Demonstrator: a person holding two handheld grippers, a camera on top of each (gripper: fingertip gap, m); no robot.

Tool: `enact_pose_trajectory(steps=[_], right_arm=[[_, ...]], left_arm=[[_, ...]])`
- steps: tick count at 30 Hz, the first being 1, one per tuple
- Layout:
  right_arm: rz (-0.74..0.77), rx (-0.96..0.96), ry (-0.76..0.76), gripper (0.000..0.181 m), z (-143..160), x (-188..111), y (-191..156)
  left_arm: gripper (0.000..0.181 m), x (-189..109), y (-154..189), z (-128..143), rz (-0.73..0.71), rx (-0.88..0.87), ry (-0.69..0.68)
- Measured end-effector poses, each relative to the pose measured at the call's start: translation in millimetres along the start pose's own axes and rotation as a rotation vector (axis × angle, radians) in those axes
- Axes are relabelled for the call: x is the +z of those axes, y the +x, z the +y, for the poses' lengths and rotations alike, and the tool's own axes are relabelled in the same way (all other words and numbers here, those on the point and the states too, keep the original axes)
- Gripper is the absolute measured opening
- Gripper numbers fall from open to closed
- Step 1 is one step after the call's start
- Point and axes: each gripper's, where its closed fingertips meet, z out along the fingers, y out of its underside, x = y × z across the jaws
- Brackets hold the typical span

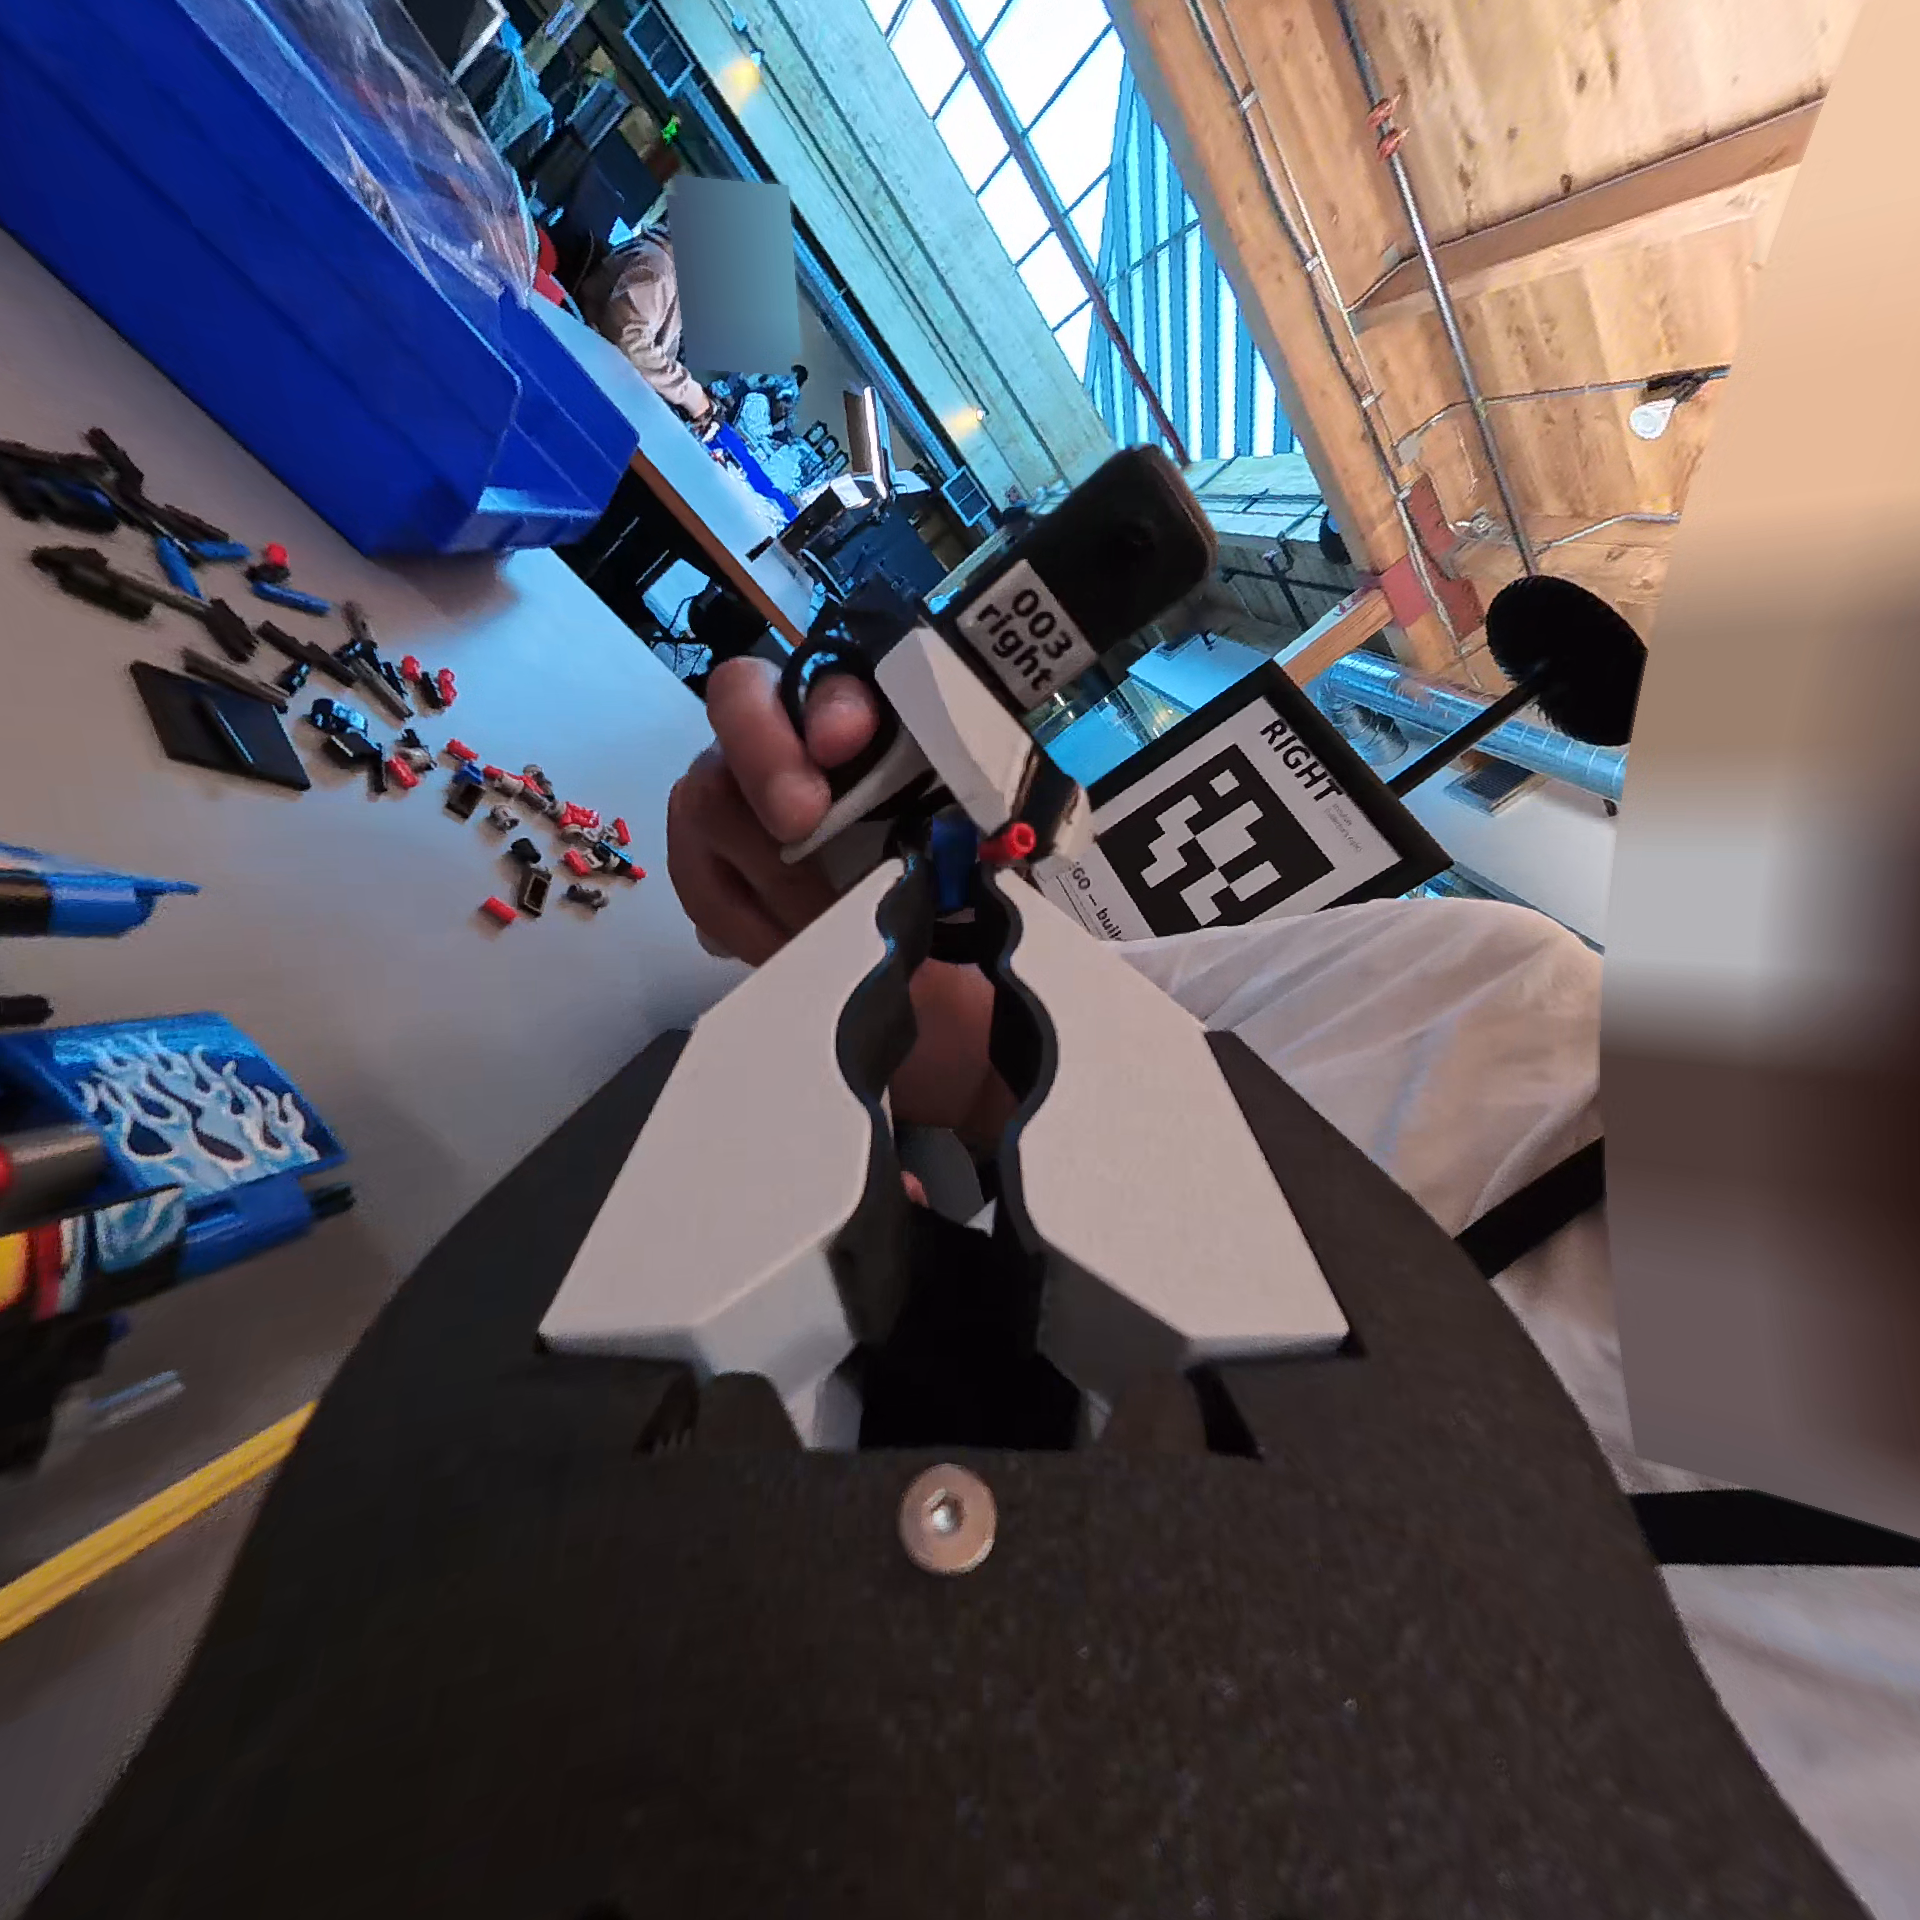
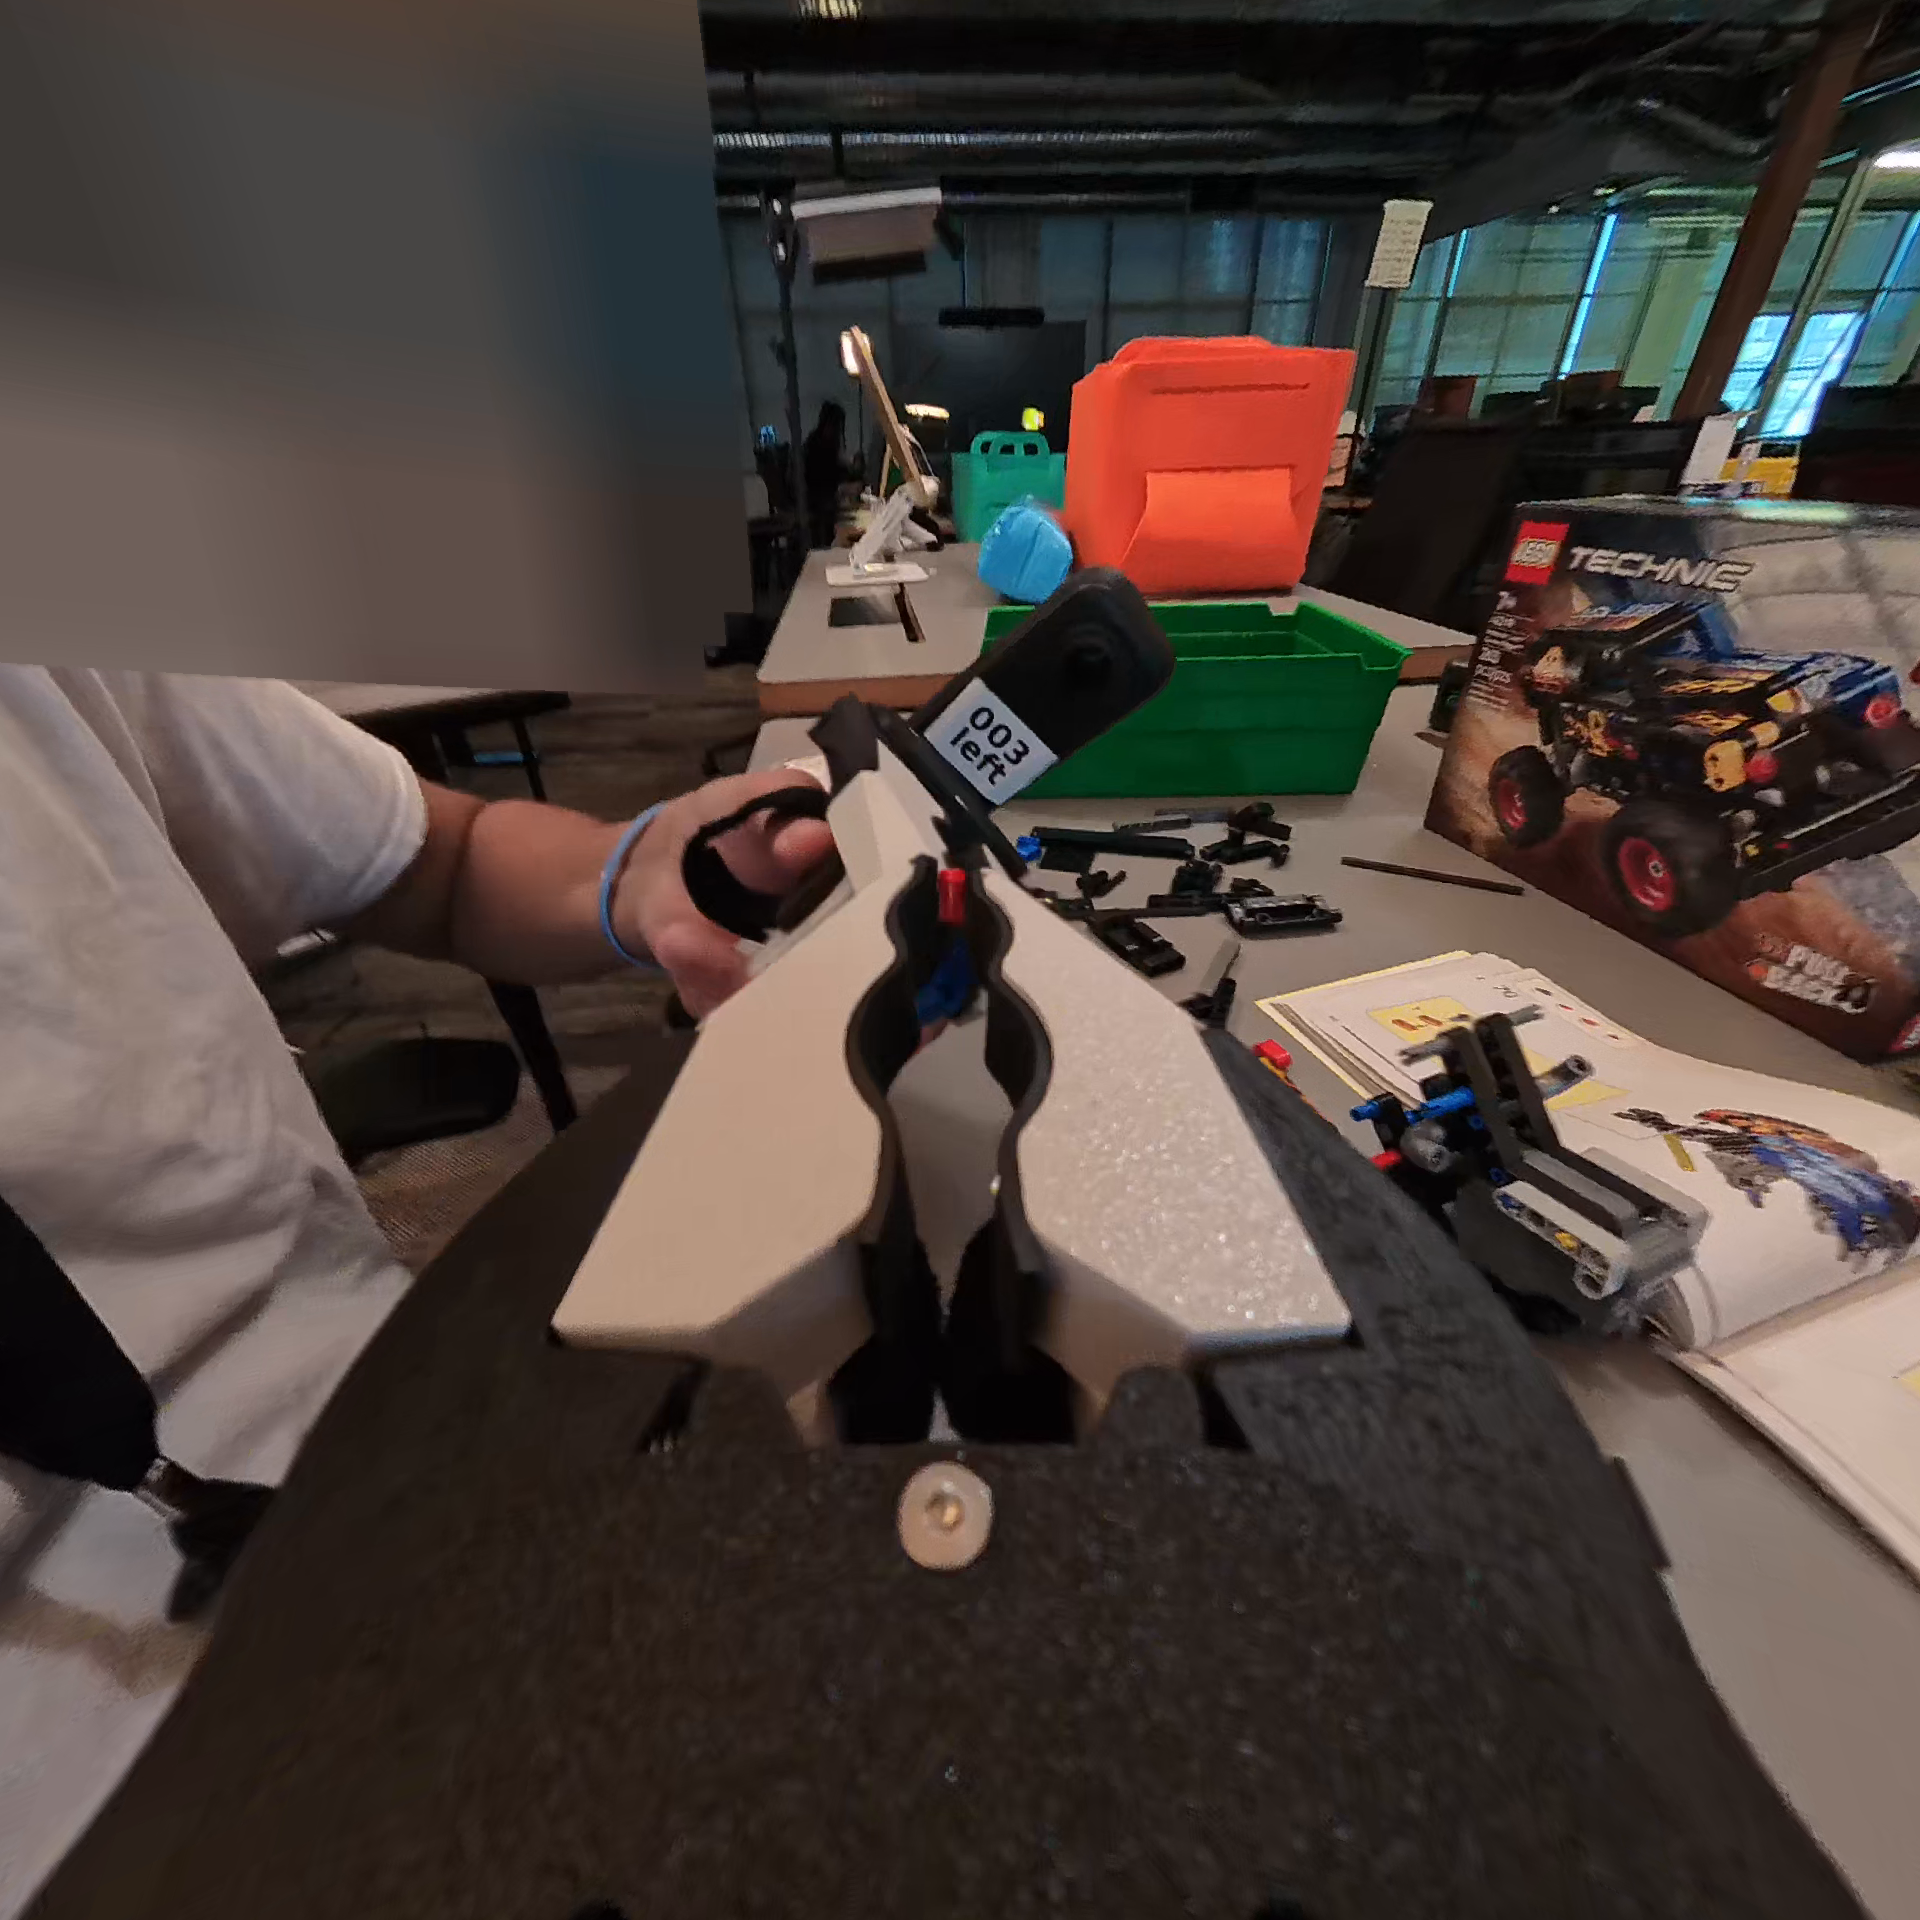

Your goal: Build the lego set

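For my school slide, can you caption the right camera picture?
Two grey-fingered grippers meet around small red and blue Lego pieces above the grey table.

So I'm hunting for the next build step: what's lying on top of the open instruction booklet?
A partly built grey and black assembly with blue pins sits on the instruction booklet. It covers the page beneath it, so that part can't be seen.

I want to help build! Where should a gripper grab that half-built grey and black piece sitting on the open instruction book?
Grab the half-built assembly by its upright black beams, coming down from above. They stick up clear of the instruction book, with flat sides the fingers can probably pinch. The low grey base lies against the pages, leaving little room beneath.
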Motion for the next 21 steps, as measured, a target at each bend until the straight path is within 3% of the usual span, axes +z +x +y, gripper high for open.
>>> enact_pose_trajectory(steps=[7, 21], right_arm=[[0.048, -0.191, -0.049, 0.004, 5.8, -3.6, -3.2], [0.112, -0.27, -0.092, 0.004, 18.6, -8.4, 1.9]], left_arm=[[0.005, -1.2, -1.0, 6.6, -0.02, -0.036, -0.027], [0.005, -9.3, -20.4, 13.4, -0.179, 0.097, -0.079]])
